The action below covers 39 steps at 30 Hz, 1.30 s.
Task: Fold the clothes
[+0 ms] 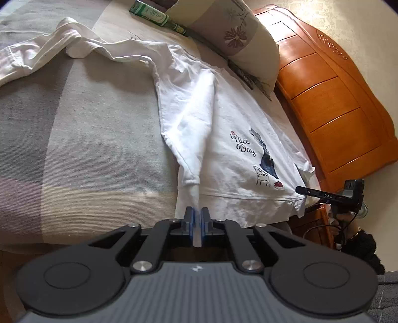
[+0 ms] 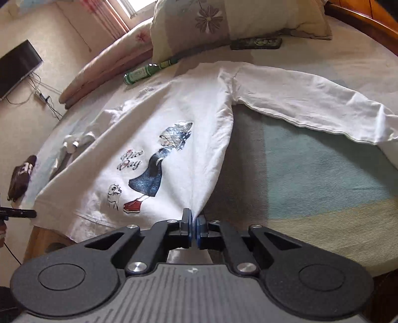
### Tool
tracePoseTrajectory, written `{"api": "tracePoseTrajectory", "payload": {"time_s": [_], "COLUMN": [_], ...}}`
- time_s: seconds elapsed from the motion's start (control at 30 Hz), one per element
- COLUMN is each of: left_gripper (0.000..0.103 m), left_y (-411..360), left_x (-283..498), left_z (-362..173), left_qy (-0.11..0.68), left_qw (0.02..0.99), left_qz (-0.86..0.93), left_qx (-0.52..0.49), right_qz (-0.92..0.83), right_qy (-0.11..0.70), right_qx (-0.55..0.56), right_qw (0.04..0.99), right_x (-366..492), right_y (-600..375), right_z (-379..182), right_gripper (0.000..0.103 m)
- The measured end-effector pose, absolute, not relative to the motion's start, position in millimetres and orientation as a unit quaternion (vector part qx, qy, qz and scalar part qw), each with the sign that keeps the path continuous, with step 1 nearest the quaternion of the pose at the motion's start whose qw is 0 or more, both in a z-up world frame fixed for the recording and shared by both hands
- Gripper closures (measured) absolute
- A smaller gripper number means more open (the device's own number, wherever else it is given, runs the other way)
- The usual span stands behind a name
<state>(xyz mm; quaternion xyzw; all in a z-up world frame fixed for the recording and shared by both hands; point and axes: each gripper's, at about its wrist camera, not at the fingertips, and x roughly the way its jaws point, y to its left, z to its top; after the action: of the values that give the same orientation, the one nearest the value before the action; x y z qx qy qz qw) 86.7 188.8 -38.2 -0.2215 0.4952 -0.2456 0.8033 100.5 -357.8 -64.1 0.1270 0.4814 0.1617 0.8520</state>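
Striped bedspread in grey, cream and pale green covers the bed, w/ a white long-sleeve shirt laid flat on it, print side up.

Left gripper: jaws closed, pinching a tapered fold of white shirt fabric at bottom centre of the left wrist view. Right gripper: jaws closed too, gripping a bunched bit of the shirt's side edge near the hem, lower centre of the right wrist view.

Shirt itself is creased, hem toward the cameras. Print: "Nice Day" script, a figure in a blue dress w/ red sneakers, a small dog outline. One sleeve stretches out to the right of the right wrist view. Green bottle lies past the shirt's upper edge, beside a floral pillow. Orange wooden headboard fills right side of the left wrist view.
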Motion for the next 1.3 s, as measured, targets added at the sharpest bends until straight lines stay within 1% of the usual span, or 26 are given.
{"api": "tracePoseTrajectory", "payload": {"time_s": [0.03, 0.07, 0.13, 0.17, 0.2, 0.23, 0.27, 0.4, 0.57, 0.7, 0.8, 0.83, 0.9, 0.97, 1.03, 1.17, 1.23, 1.3], "left_gripper": [0.088, 0.08, 0.075, 0.067, 0.062, 0.056, 0.055, 0.055, 0.055, 0.055, 0.054, 0.055, 0.063, 0.1, 0.101, 0.101, 0.101, 0.101], "left_y": [192.5, 196.4, 210.9, 217.4, 219.6, 221.8, 223.7, 207.9, 182.9, 172.3, 172.4, 172.5, 168.4, 162.8, 158.2, 172.8, 187.5, 199.5], "left_x": [88.2, 89.8, 95.6, 99.2, 107.8, 116.5, 125.4, 181.4, 253.5, 296.2, 315.1, 320.4, 328.6, 334.2, 334.8, 340.8, 351.6, 361.0], "left_z": [-37.0, -35.8, -26.2, -21.1, -17.4, -13.7, -10.3, -20.9, -59.3, -89.4, -98.3, -100.1, -100.6, -97.9, -91.6, -75.5, -69.5, -72.0], "left_qy": [0.5, 0.505, 0.487, 0.476, 0.467, 0.457, 0.447, 0.437, 0.448, 0.465, 0.448, 0.442, 0.435, 0.431, 0.418, 0.381, 0.379, 0.384], "left_qw": [0.805, 0.807, 0.821, 0.827, 0.831, 0.835, 0.839, 0.84, 0.835, 0.831, 0.836, 0.838, 0.85, 0.866, 0.884, 0.905, 0.905, 0.897], "left_qz": [-0.235, -0.223, -0.201, -0.194, -0.192, -0.19, -0.188, -0.188, -0.179, -0.159, -0.161, -0.161, -0.147, -0.124, -0.109, -0.084, -0.073, -0.077], "left_qx": [-0.215, -0.209, -0.219, -0.226, -0.233, -0.24, -0.247, -0.261, -0.262, -0.26, -0.274, -0.278, -0.258, -0.22, -0.18, -0.17, -0.176, -0.205], "right_qz": [0.153, 0.151, 0.148, 0.147, 0.151, 0.156, 0.158, 0.159, 0.162, 0.158, 0.152, 0.149, 0.142, 0.136, 0.134, 0.133, 0.135, 0.136], "right_qy": [0.501, 0.503, 0.502, 0.502, 0.488, 0.472, 0.464, 0.444, 0.441, 0.443, 0.443, 0.443, 0.443, 0.447, 0.452, 0.462, 0.464, 0.464], "right_qx": [0.116, 0.118, 0.124, 0.127, 0.147, 0.168, 0.178, 0.205, 0.232, 0.237, 0.234, 0.232, 0.226, 0.223, 0.22, 0.215, 0.213, 0.211], "right_qw": [0.844, 0.843, 0.843, 0.843, 0.847, 0.851, 0.853, 0.857, 0.852, 0.85, 0.852, 0.853, 0.856, 0.856, 0.854, 0.85, 0.85, 0.849], "right_x": [103.1, 102.4, 100.2, 99.0, 99.3, 99.6, 104.0, 128.0, 155.7, 164.2, 166.7, 168.0, 171.3, 176.4, 181.1, 190.3, 194.8, 199.0], "right_y": [-358.4, -360.9, -366.4, -369.2, -372.9, -376.7, -377.2, -373.7, -363.1, -360.4, -362.9, -363.6, -364.3, -363.9, -362.0, -357.6, -355.4, -353.5], "right_z": [-68.8, -70.1, -71.9, -72.9, -68.3, -63.2, -59.6, -49.5, -51.6, -56.4, -57.3, -57.8, -59.8, -64.9, -69.9, -79.1, -81.3, -82.0], "right_gripper": [0.09, 0.088, 0.084, 0.078, 0.073, 0.062, 0.056, 0.055, 0.054, 0.052, 0.052, 0.052, 0.051, 0.05, 0.05, 0.05, 0.05, 0.05]}}
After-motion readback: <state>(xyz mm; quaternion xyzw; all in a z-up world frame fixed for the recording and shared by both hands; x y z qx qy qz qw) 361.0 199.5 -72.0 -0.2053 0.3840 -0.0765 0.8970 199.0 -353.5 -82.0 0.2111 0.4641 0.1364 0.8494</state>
